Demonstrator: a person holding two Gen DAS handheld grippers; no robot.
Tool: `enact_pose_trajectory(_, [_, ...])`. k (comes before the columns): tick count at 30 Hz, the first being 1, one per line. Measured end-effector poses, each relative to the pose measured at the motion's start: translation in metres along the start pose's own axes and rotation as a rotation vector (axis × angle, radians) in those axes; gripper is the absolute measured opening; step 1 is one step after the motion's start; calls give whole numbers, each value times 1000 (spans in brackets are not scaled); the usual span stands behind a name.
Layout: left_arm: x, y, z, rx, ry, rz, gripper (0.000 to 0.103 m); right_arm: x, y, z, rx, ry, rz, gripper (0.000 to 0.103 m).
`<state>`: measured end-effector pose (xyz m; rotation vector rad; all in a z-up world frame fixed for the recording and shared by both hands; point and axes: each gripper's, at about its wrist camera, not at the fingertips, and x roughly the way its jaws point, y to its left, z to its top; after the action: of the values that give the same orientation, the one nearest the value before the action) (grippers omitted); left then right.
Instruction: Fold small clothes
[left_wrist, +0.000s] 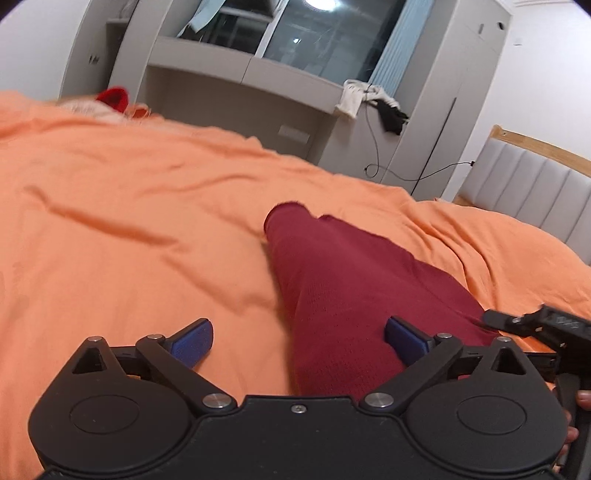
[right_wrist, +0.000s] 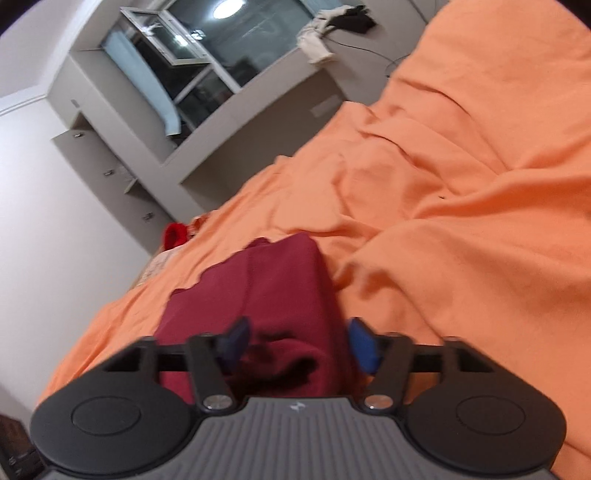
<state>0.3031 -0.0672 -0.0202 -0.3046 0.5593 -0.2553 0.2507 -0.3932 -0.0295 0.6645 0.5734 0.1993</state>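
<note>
A: Noting the dark red knit garment (left_wrist: 354, 295) lying on the orange bedcover (left_wrist: 129, 229), stretching forward and away from both tools. It looks like a narrow, partly folded piece; I cannot tell what kind of clothing it is.

B: Left gripper (left_wrist: 299, 341) is standing spread wide. The left blue pad (left_wrist: 194, 341) is hanging over bare bedcover, the right pad (left_wrist: 406, 338) over the red knit. Nothing is being pinched.

A: Right gripper (right_wrist: 297, 345) is also spread, with the near end of the garment (right_wrist: 266, 295) bunching up between its two fingers. Whether the pads are touching cloth, I cannot tell; the frame is blurring.

B: The right tool's black tip (left_wrist: 517, 321) is showing just to the right of the left gripper, so the two are working close together.

A: Risks, as I am judging them: the left gripper is straddling the garment's edge, so closing here could be catching the bedcover along with the knit and dragging the sheet into the fold.

B: And the right one is sitting over a bunched lump. Closing there might be grabbing several layers unevenly, leaving the fold crooked.

A: Also, the tools being so near, a sideways move could be knocking one against the other.

B: The wrinkled, soft bedcover ahead of the right gripper (right_wrist: 461, 184) is giving little support, so the knit may be sliding or creasing.
</note>
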Motion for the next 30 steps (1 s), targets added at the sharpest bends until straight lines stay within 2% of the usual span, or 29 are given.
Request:
enact_pose_trajectory(1, [0,1,0,0,4,3,100,3,2,0,-19,-6,-15,42])
enact_pose_trajectory(4, [-1,0,-1,11,5,17,100,8,17,-4,-128,-40,-47,34])
enact_pose_trajectory(7, [-1,1,-1,7,10,20,100,7,45,-15,-336,-101,-123,31])
enact_pose_trajectory(10, [-1,0,-1,8,10,22,100,7,76,-35,-600,-162,-190,31])
enact_pose_trajectory(13, [-1,-1,-2,12,5,25,100,10,98,-59,-819,-190,-223,31])
enact_pose_trajectory(16, [-1,-2,-3,17,-1,29,100,15,109,-73,-931,-201,-242,32])
enact_pose_trajectory(19, [-2,-3,-4,21,-6,30,100,15,106,-67,-891,-189,-246,38])
enact_pose_trajectory(20, [-2,-3,-5,22,-7,30,100,15,103,-63,-855,-182,-244,40])
enact_pose_trajectory(22, [-3,-3,-5,23,-7,29,100,14,95,-55,-766,-162,-230,51])
enact_pose_trajectory(23, [-3,-3,-5,23,-7,30,100,13,90,-50,-719,-151,-217,52])
enact_pose_trajectory(25, [-3,-3,-5,24,-7,31,100,7,71,-36,-576,-116,-176,59])
enact_pose_trajectory(28, [-3,-6,-6,52,-19,43,100,0,37,-19,-305,-65,-69,65])
enact_pose_trajectory(30, [-4,-10,-9,80,-31,58,100,3,12,-12,-126,-17,0,66])
